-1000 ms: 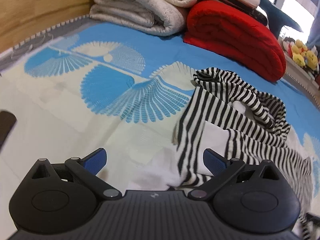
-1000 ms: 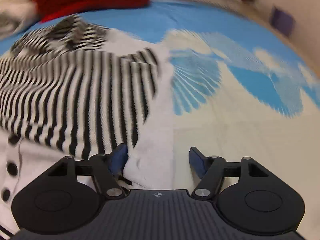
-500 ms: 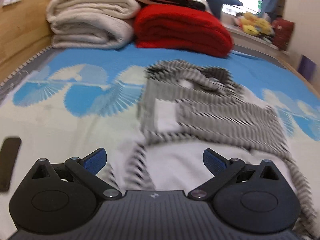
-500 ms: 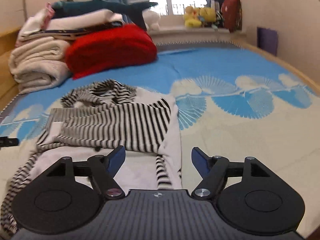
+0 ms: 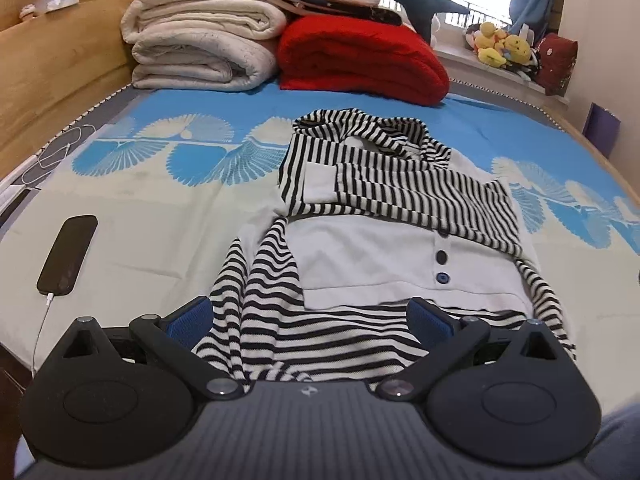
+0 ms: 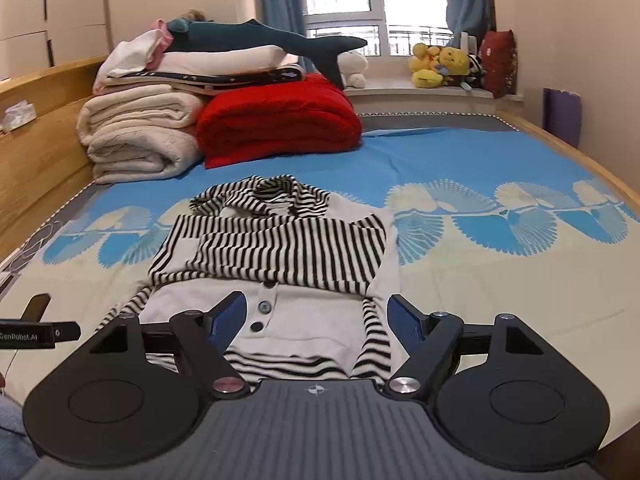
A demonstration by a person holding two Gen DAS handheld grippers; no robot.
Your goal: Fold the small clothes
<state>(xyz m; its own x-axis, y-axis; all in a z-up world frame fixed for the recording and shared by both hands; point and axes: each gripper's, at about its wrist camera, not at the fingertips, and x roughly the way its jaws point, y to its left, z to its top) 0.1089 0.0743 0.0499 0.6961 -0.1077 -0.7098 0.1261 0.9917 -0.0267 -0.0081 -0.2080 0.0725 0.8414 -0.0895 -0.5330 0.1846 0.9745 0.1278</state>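
Observation:
A small black-and-white striped hooded top [image 5: 384, 248] with a white front and dark buttons lies on the bedspread, both sleeves folded across its chest. My left gripper [image 5: 310, 316] hovers open above its near hem with nothing between the blue pads. The same top [image 6: 280, 256] lies ahead in the right wrist view. My right gripper [image 6: 316, 312] hangs above the hem, its jaws opening with nothing held between them. One striped sleeve trails down toward the bed's near edge.
A dark phone [image 5: 68, 254] on a white cable lies on the bedspread to the left. Folded cream blankets [image 5: 200, 52] and a red blanket [image 5: 360, 60] are stacked at the far end. Wooden bed frame [image 5: 52, 68] on the left, plush toys [image 6: 440, 64] on the windowsill.
Both grippers have drawn back and risen from the top, so the whole garment now shows. The right gripper has let go of the white edge and opened wider.

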